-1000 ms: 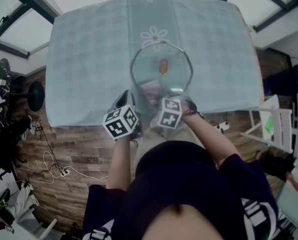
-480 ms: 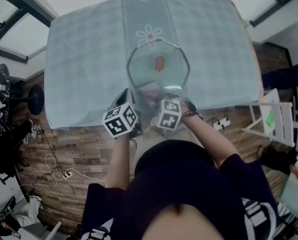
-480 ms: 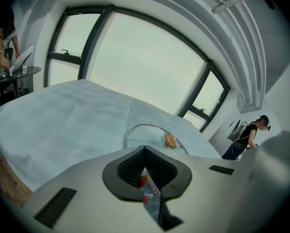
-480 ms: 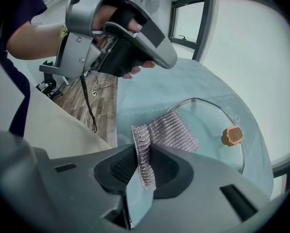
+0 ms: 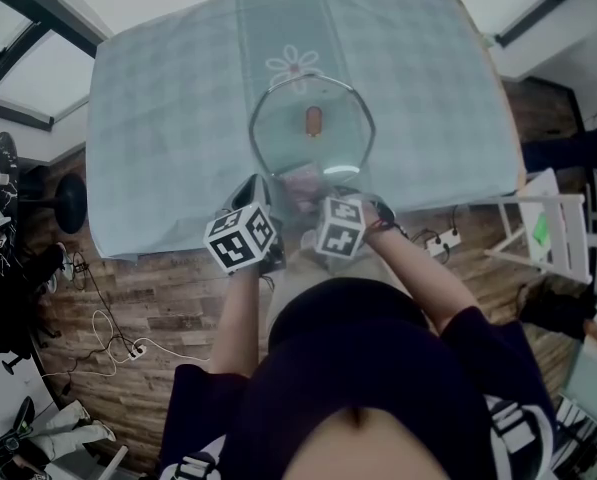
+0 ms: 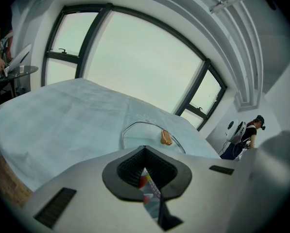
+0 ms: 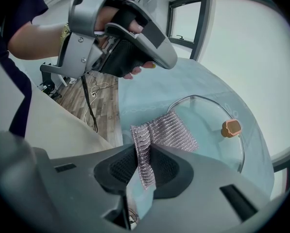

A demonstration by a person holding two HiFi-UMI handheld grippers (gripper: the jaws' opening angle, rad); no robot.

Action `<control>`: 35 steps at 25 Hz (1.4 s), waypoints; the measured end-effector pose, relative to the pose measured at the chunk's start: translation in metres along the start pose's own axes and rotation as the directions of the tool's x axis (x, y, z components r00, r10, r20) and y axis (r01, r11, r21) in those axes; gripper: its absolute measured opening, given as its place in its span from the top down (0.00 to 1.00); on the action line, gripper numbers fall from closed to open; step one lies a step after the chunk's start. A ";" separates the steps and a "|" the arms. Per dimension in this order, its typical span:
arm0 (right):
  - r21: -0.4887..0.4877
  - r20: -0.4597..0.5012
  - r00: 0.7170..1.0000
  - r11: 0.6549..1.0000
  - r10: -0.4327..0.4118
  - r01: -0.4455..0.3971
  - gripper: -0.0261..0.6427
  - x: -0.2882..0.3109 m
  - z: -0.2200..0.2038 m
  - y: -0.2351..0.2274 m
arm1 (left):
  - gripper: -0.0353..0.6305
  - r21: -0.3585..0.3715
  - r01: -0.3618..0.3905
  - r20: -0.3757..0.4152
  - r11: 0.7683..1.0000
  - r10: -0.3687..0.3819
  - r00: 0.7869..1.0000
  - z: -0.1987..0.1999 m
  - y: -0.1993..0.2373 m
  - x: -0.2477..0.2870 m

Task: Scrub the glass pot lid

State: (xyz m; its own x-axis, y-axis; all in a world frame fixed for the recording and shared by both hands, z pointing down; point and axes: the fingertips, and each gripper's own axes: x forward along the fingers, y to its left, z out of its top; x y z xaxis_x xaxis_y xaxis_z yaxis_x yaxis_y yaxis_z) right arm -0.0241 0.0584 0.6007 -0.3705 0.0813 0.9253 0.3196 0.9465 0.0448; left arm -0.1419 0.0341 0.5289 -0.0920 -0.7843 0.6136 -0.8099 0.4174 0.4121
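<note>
The round, metal-rimmed glass pot lid [image 5: 278,138] with its copper-coloured knob [image 5: 313,120] lies on the checked-cloth surface [image 5: 168,108], where the right tongs [image 7: 145,164] pinch a ribbed silvery mesh scrubber [image 7: 166,130] resting on its near edge, while the left tongs [image 6: 147,178] are closed, with a coloured sliver in their gap too small to identify.

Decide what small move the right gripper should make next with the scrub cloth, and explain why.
Probably slide the right gripper forward, dragging the scrub cloth across the lid toward the knob. The jaws are shut on the cloth, which lies only on the lid's near edge; the glass around the knob is uncovered.
</note>
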 end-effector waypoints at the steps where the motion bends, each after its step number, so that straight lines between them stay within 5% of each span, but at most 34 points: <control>1: 0.002 0.001 1.000 1.000 -0.003 0.003 0.84 -0.001 -0.001 0.001 | 0.96 0.002 0.003 0.001 1.000 -0.003 1.000 0.000 -0.001 0.000; 11: 0.098 0.072 0.994 0.993 -0.078 0.071 0.84 -0.035 0.002 -0.013 | 0.96 0.018 0.019 0.001 1.000 -0.019 1.000 0.000 -0.012 -0.003; 22: 0.295 0.176 0.966 0.946 -0.190 0.132 0.85 -0.081 -0.010 -0.059 | 0.96 0.042 0.032 -0.002 0.999 -0.032 0.999 0.004 -0.025 0.005; 35: 0.357 0.211 0.949 0.922 -0.235 0.149 0.85 -0.115 -0.042 -0.100 | 0.96 0.046 0.007 -0.005 0.999 -0.007 1.000 0.014 -0.050 0.032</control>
State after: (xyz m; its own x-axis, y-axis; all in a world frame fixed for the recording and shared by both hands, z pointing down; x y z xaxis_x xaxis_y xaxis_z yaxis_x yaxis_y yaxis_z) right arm 0.0235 -0.0586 0.5060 -0.6106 -0.0795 0.7879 -0.0715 0.9964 0.0451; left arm -0.1120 -0.0181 0.5185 -0.0835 -0.7851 0.6137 -0.8366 0.3899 0.3849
